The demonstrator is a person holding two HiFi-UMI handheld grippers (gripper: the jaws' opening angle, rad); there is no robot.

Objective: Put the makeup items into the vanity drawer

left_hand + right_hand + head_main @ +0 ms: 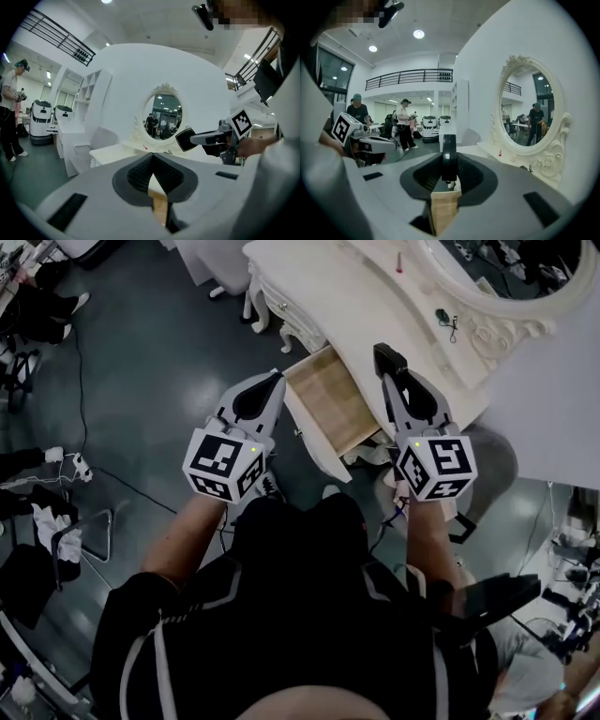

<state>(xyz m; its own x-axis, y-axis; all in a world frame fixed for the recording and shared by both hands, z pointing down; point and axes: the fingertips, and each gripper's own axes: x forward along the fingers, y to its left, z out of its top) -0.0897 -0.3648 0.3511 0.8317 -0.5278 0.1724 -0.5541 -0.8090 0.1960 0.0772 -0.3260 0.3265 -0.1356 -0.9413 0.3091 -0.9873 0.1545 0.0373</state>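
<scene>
The white vanity's drawer (333, 401) is pulled out, showing a bare wooden bottom. My right gripper (390, 371) is shut on a flat black compact (387, 356), held over the drawer's right side; in the right gripper view the compact (449, 157) stands edge-on between the jaws. My left gripper (277, 381) hangs at the drawer's left edge, shut with nothing in it. From the left gripper view the compact (186, 139) shows as a black square. A pink stick (399, 262) and a small dark item (442, 315) lie on the vanity top (356, 296).
An oval mirror (525, 287) in a carved white frame stands at the back of the vanity. A cable (84, 399) runs over the dark floor at the left. A person (10, 110) stands far left in the left gripper view, near white machines (41, 121).
</scene>
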